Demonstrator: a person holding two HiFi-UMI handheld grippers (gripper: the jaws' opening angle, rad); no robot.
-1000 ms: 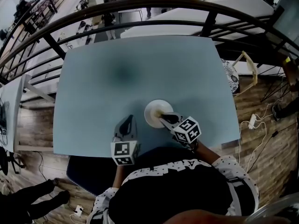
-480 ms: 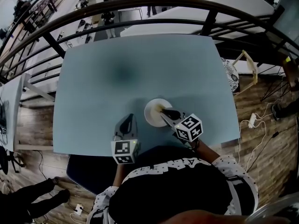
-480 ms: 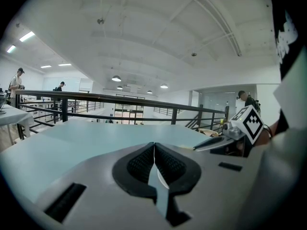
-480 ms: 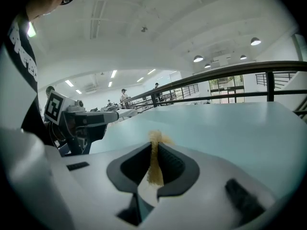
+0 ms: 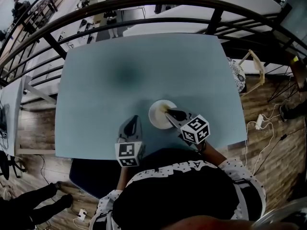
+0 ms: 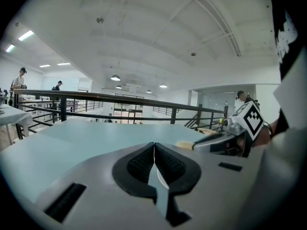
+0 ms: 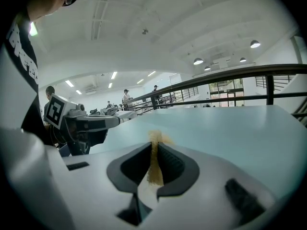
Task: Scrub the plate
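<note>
Right fingers (image 7: 170,166): closed on a thin yellow sponge (image 7: 154,153), which stands edge-on between the pads and pokes out past the tips.
Left fingers (image 6: 139,164): pressed together, pad against pad, with nothing held between them.
Right gripper (image 5: 169,113): reaches in from the person's right, its tip over the near right part of the plate (image 5: 157,115); whether the sponge touches the plate cannot be told.
Left gripper (image 5: 132,122): just beside the plate on its left, apart from it, pointing away from the person over bare table.
Plate: small, round and white, flat on the table (image 5: 144,66) near its front edge, a little right of the middle, between the two grippers' tips.
Table: pale blue, with nothing else on it in the head view.
Person (image 5: 177,195): black top with patterned sleeves, close against the table's front edge.
Railing (image 5: 144,6): dark metal, curving behind the far side of the table.
</note>
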